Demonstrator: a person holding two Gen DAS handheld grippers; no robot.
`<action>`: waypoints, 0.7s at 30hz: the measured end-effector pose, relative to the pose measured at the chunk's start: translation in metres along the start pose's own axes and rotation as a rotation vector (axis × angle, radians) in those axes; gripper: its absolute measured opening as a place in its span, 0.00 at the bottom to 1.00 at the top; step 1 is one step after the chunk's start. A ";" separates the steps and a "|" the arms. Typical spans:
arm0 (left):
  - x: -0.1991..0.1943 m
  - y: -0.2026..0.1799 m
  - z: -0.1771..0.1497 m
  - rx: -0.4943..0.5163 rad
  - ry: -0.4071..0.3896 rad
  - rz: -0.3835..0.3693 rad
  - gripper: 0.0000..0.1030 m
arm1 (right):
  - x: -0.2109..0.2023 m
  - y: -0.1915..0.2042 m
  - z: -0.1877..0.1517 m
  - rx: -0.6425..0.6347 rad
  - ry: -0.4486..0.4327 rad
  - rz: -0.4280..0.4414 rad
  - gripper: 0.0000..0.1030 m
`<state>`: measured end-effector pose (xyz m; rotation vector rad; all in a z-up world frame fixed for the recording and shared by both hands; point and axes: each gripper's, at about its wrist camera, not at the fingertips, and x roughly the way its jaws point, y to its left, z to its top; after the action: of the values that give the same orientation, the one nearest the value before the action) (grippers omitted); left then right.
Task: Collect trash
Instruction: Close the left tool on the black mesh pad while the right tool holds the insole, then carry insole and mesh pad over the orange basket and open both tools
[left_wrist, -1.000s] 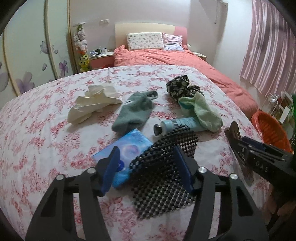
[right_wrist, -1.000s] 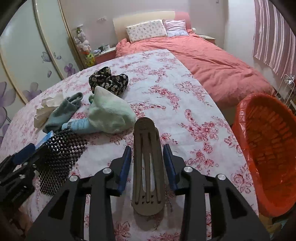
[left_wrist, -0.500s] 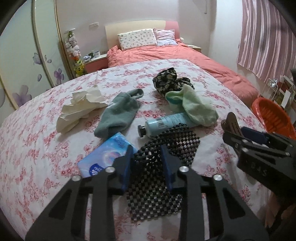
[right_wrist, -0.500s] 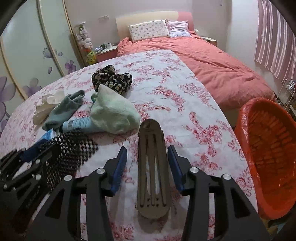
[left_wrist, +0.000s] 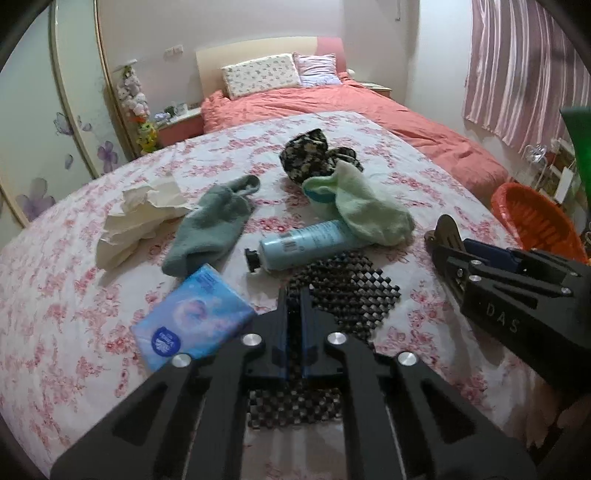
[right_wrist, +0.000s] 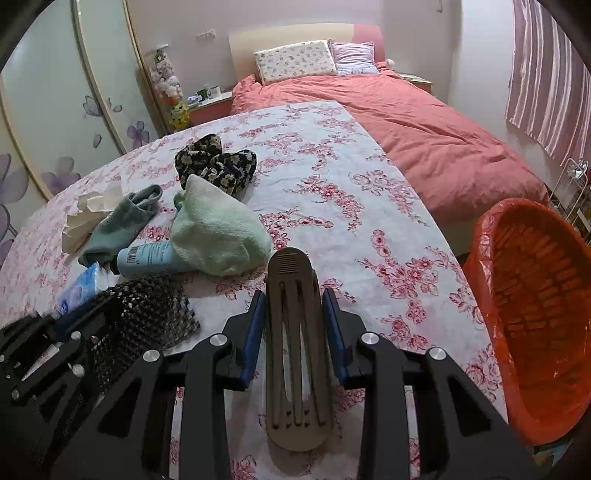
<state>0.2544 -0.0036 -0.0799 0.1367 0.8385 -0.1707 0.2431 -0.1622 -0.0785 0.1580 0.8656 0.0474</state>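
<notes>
My left gripper (left_wrist: 294, 295) is shut on the near part of a black mesh mat (left_wrist: 351, 288), which lies on the floral tablecloth (left_wrist: 55, 295). In the right wrist view the mesh mat (right_wrist: 147, 306) and that left gripper (right_wrist: 55, 332) sit at the lower left. My right gripper (right_wrist: 293, 295) has a brown slotted flat piece (right_wrist: 295, 369) lengthwise between its blue pads (right_wrist: 255, 328). Its jaws are closing, and the pads meet the piece's sides. An orange basket (right_wrist: 535, 295) with a red liner stands off the table's right edge.
On the cloth lie a crumpled tissue (left_wrist: 140, 218), a grey-green sock (left_wrist: 210, 229), a pale green sock (left_wrist: 369, 210), a blue tube (left_wrist: 306, 243), a blue tissue packet (left_wrist: 192, 317) and a dark floral cloth (left_wrist: 314, 155). A bed (right_wrist: 424, 140) lies behind.
My left gripper's jaws went from wide open to pinched on the mesh mat. The right gripper's jaws widened a little, then narrowed onto the brown piece.
</notes>
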 end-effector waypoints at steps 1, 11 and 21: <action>-0.002 0.001 0.000 -0.006 -0.007 -0.008 0.06 | -0.003 -0.003 -0.001 0.014 -0.006 0.008 0.31; -0.040 0.008 0.013 -0.051 -0.108 -0.062 0.06 | -0.036 -0.023 0.007 0.094 -0.076 0.070 0.31; -0.081 -0.013 0.029 -0.060 -0.199 -0.103 0.06 | -0.091 -0.036 0.013 0.119 -0.227 0.079 0.31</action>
<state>0.2193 -0.0142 -0.0008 0.0193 0.6516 -0.2513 0.1929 -0.2088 -0.0073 0.3033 0.6355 0.0510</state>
